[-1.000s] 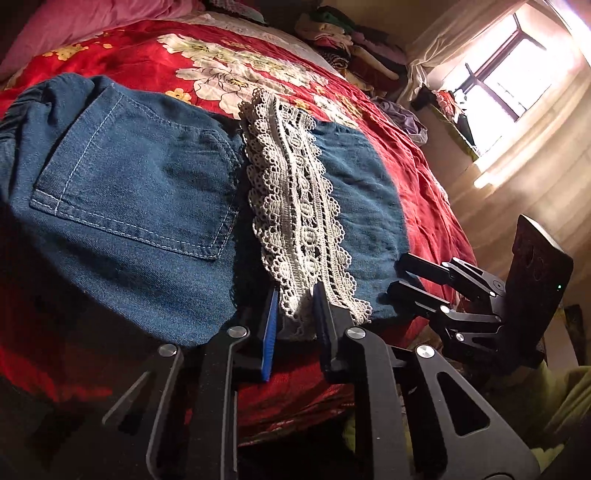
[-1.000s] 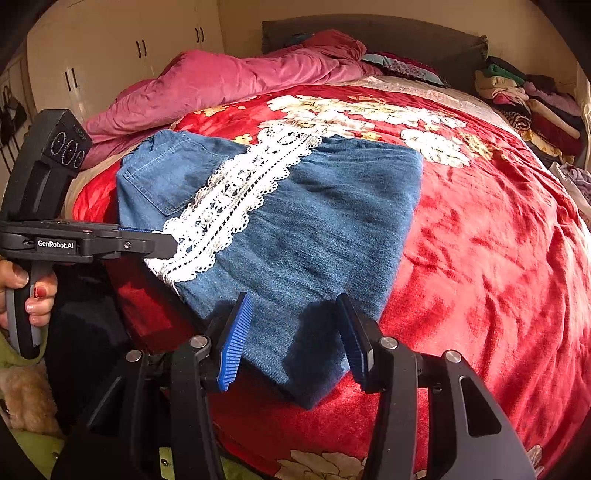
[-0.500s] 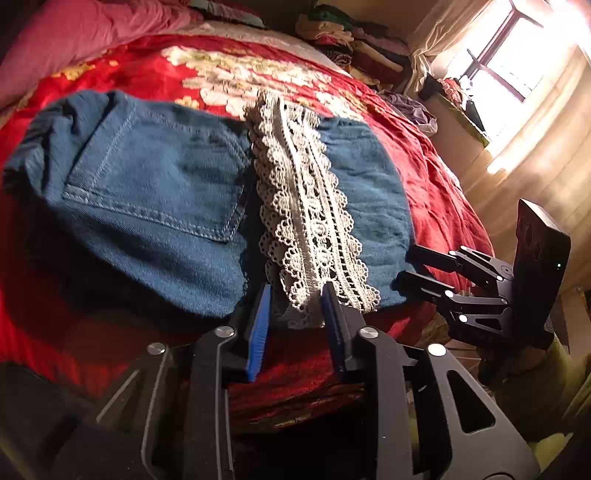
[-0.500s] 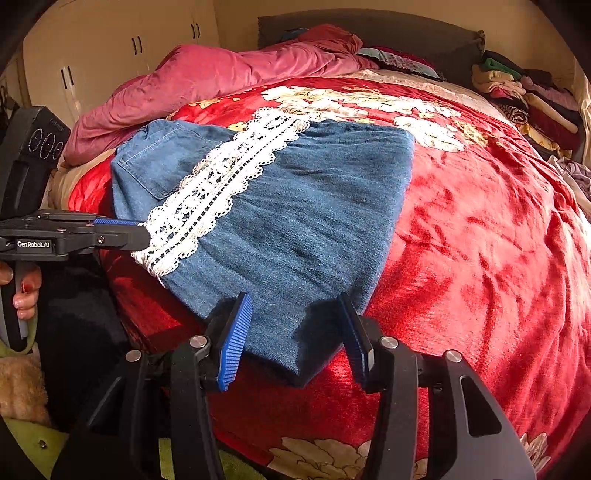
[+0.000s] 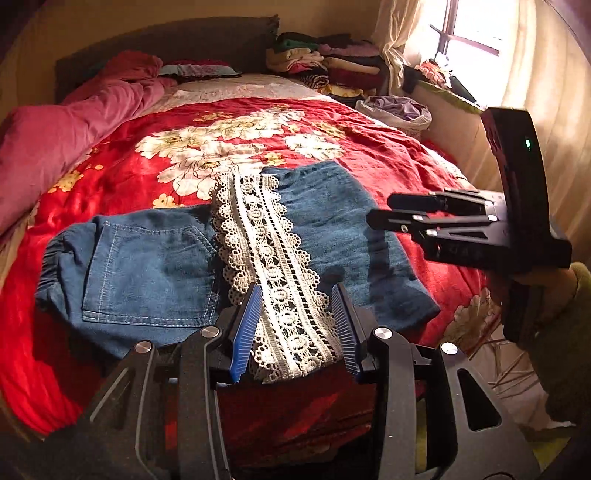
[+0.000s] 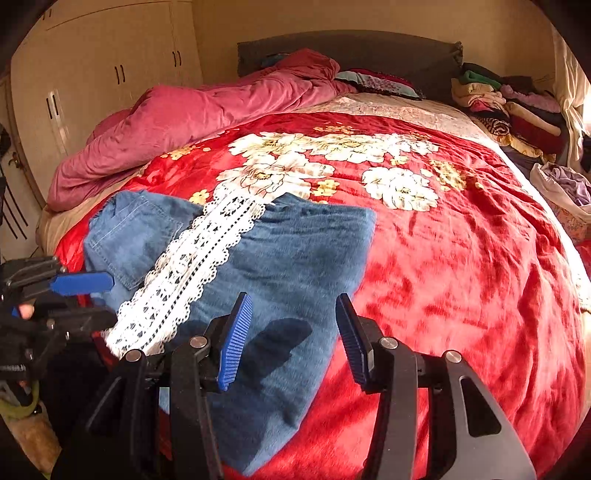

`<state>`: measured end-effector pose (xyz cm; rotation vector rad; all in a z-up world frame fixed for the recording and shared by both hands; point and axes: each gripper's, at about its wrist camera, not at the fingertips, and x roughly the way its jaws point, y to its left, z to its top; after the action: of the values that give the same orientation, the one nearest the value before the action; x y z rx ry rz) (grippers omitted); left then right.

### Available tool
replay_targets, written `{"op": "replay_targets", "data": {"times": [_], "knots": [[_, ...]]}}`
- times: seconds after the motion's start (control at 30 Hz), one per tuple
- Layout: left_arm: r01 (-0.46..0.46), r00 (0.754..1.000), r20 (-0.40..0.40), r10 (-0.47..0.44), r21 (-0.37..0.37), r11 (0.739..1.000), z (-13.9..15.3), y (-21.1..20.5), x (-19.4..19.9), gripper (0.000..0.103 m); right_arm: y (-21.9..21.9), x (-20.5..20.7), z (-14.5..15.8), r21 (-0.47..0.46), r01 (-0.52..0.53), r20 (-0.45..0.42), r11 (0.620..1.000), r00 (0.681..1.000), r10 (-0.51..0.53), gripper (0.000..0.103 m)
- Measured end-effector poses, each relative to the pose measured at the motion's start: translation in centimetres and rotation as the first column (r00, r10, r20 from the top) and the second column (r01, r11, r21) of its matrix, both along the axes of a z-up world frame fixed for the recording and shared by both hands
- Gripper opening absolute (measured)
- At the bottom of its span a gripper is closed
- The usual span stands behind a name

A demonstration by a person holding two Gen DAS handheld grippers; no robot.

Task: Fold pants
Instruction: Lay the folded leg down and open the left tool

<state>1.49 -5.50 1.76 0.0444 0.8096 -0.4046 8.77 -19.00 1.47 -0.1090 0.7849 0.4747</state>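
The blue denim pants lie folded on the red floral bedspread, back pocket up at the left, with a white lace trim running across them toward the near edge. They also show in the right wrist view, with the lace trim at their left. My left gripper is open, its blue pads either side of the lace end, above it. My right gripper is open and empty above the near corner of the denim; it also shows in the left wrist view.
The red floral bedspread covers the bed. A pink duvet is bunched at the far left. Stacked folded clothes sit at the headboard's right, a bag of laundry beside them. Wardrobe doors stand left, a window right.
My left gripper has opened wider and lifted back from the lace end. My right gripper has risen and pulled back. The pants stay flat on the bed.
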Motion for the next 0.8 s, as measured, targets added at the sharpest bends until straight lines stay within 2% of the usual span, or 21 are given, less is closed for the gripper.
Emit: {"op": "replay_targets", "data": {"times": [0.13, 0.2, 0.33, 0.5, 0.53, 0.63, 0.8], "knots": [[0.013, 0.999, -0.052, -0.012, 0.021, 1.0, -1.8, -0.3, 0.5, 0.034, 1.2, 2.4, 0.3, -0.022, -0.015, 0.007, 1.0, 1.0, 0.015, 0.046], [0.013, 0.997, -0.079, -0.01, 0.03, 0.999, -2.6, -0.4, 0.7, 0.04, 1.9, 3.7, 0.2, -0.048, -0.01, 0.002, 0.999, 1.0, 0.01, 0.046], [0.009, 0.994, -0.112, -0.006, 0.026, 1.0, -3.8, -0.2, 0.7, 0.04, 2.8, 6.2, -0.3, -0.063, -0.013, -0.011, 0.998, 1.0, 0.012, 0.046], [0.005, 0.993, -0.119, -0.005, 0.006, 1.0, -4.1, 0.2, 0.7, 0.041, 2.9, 9.9, -2.9, -0.124, 0.021, -0.09, 0.992, 0.995, -0.032, 0.046], [0.005, 0.993, -0.12, -0.004, 0.003, 1.0, -4.2, 0.2, 0.7, 0.041, 2.6, 10.5, -3.6, -0.1, 0.022, -0.118, 0.995, 0.992, -0.034, 0.046], [0.002, 0.992, -0.125, -0.003, -0.008, 1.0, -4.3, 0.4, 0.7, 0.041, 2.1, 11.0, -4.5, -0.062, 0.04, -0.14, 0.997, 0.989, -0.049, 0.047], [-0.001, 0.992, -0.126, -0.002, -0.021, 1.0, -4.3, 0.6, 0.6, 0.043, 2.5, 10.5, -4.2, -0.081, 0.046, -0.118, 0.996, 0.992, -0.055, 0.047]]}}
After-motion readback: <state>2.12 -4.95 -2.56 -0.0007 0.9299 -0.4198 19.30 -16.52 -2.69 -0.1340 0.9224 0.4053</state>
